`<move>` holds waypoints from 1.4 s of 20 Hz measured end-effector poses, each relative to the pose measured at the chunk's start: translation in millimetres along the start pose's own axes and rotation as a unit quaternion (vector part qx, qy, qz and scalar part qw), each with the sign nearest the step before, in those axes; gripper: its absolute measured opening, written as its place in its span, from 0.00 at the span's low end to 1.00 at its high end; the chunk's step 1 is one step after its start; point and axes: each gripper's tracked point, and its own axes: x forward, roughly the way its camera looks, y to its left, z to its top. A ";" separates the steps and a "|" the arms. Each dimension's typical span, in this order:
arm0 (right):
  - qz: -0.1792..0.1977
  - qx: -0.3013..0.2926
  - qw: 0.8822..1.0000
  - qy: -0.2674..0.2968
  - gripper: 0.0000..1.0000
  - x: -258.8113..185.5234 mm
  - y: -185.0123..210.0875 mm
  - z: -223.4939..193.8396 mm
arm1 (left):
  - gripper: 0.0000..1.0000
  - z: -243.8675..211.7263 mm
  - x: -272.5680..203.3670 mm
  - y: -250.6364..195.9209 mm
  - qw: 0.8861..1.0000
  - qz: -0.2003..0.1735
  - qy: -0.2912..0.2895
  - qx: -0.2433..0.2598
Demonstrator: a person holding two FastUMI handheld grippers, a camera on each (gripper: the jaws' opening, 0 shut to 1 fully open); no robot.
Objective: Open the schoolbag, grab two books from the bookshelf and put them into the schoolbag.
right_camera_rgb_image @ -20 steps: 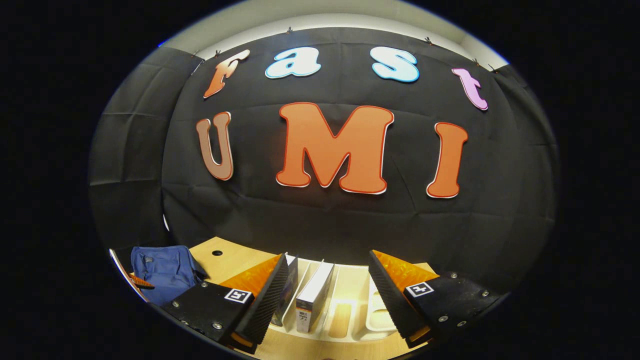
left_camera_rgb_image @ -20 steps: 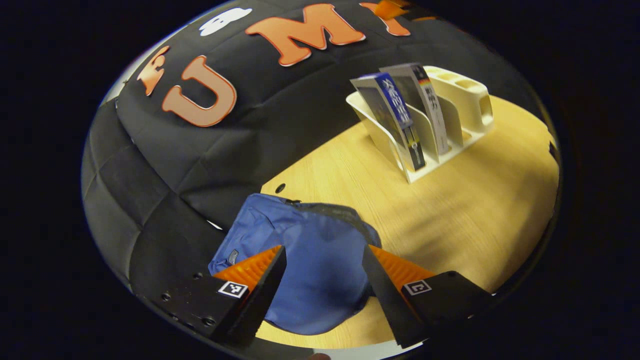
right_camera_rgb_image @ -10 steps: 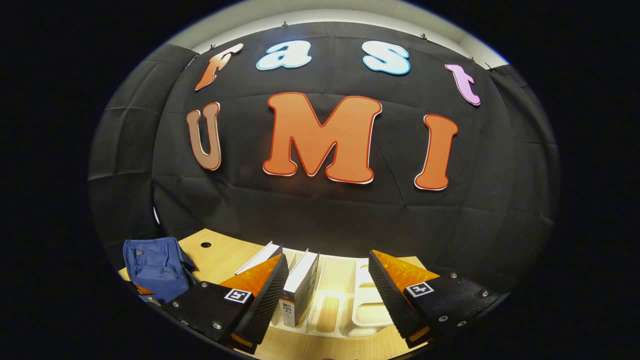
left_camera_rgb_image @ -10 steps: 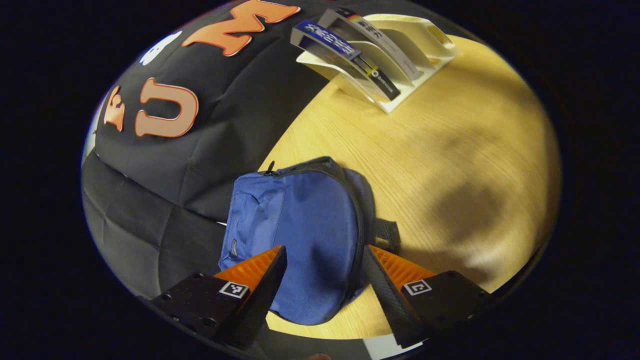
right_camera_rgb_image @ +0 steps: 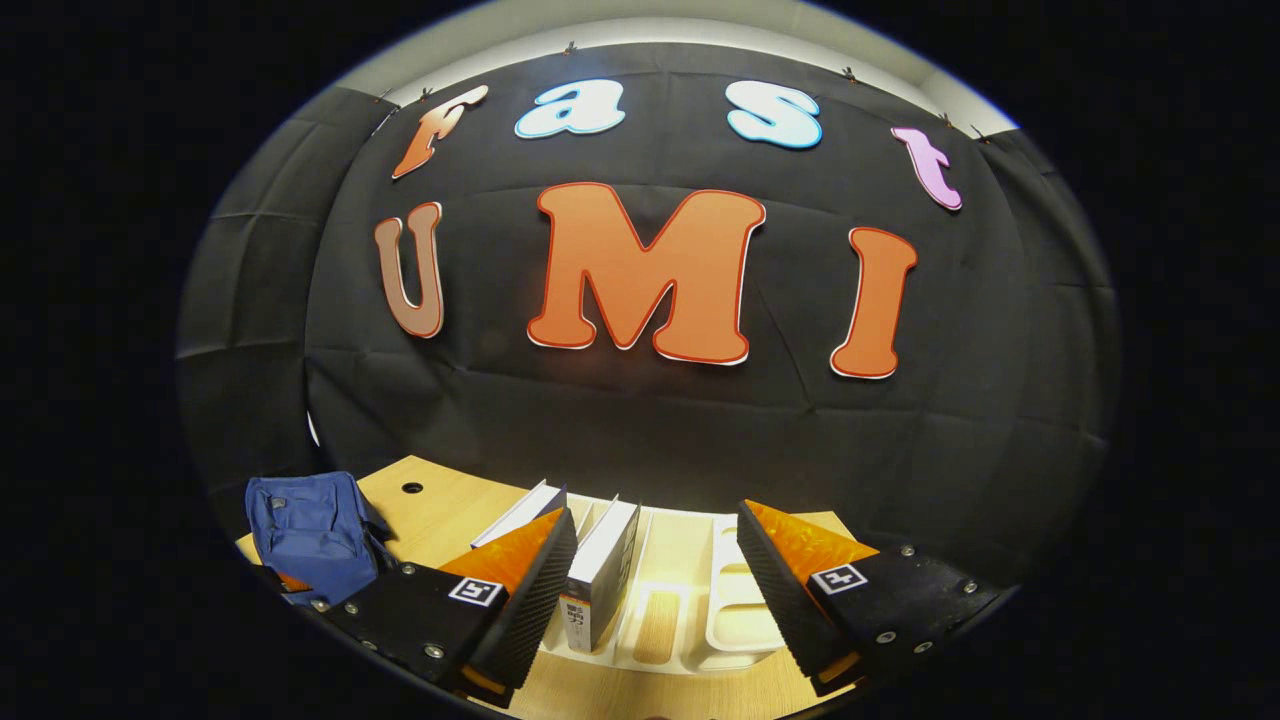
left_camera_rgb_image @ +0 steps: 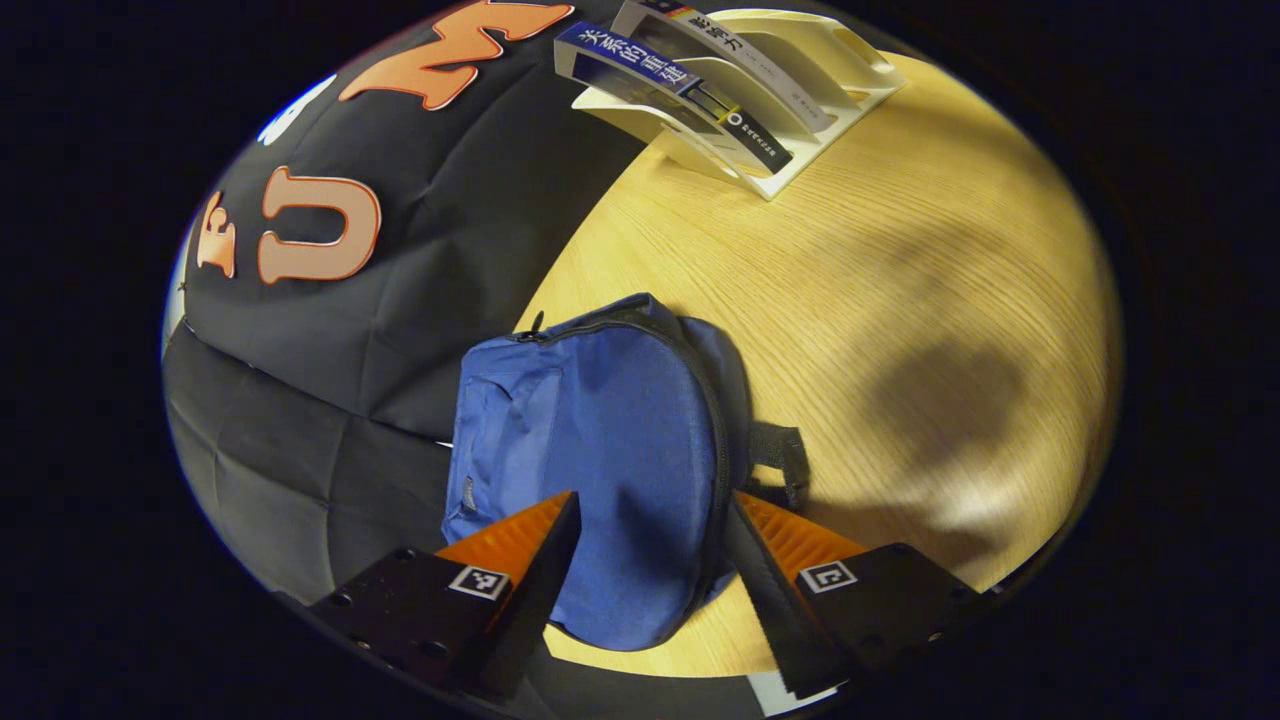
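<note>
A blue schoolbag (left_camera_rgb_image: 600, 450) lies flat on the wooden table, its zip closed along the rim. My left gripper (left_camera_rgb_image: 650, 580) hovers open just above the bag's near end, nothing between its fingers. At the far end of the table a cream bookshelf (left_camera_rgb_image: 800, 90) holds two books (left_camera_rgb_image: 660, 85) leaning in its slots. In the right gripper view, my right gripper (right_camera_rgb_image: 655, 590) is open and level with the bookshelf (right_camera_rgb_image: 700, 610), where two books (right_camera_rgb_image: 600, 570) stand in the left slots. The schoolbag (right_camera_rgb_image: 310, 530) lies far left there.
The wooden table (left_camera_rgb_image: 900, 300) stretches between bag and shelf. A black strap (left_camera_rgb_image: 780, 460) sticks out from the bag's right side. A small round hole (right_camera_rgb_image: 411, 489) sits in the table near the bag. The black cloth wall runs close behind the bag and shelf.
The left gripper has tilted down over the schoolbag, so the bag shows fuller and the bookshelf has slid to the top of the view. The right gripper has barely shifted.
</note>
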 end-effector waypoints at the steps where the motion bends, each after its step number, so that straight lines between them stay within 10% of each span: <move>1: 0.001 0.001 1.000 0.001 0.96 0.6 0.9 -0.2 | 0.85 4.5 -2.3 5.0 1.000 0.004 -0.006 -0.001; 13: 0.019 0.003 1.000 0.006 0.96 4.6 13.0 -0.5 | 0.13 10.8 -10.1 36.6 0.999 -0.035 0.006 -0.023; 28: 0.138 0.015 0.978 0.155 0.96 39.4 119.5 -17.4 | 0.07 32.5 -32.5 171.0 0.976 -0.067 -0.057 -0.198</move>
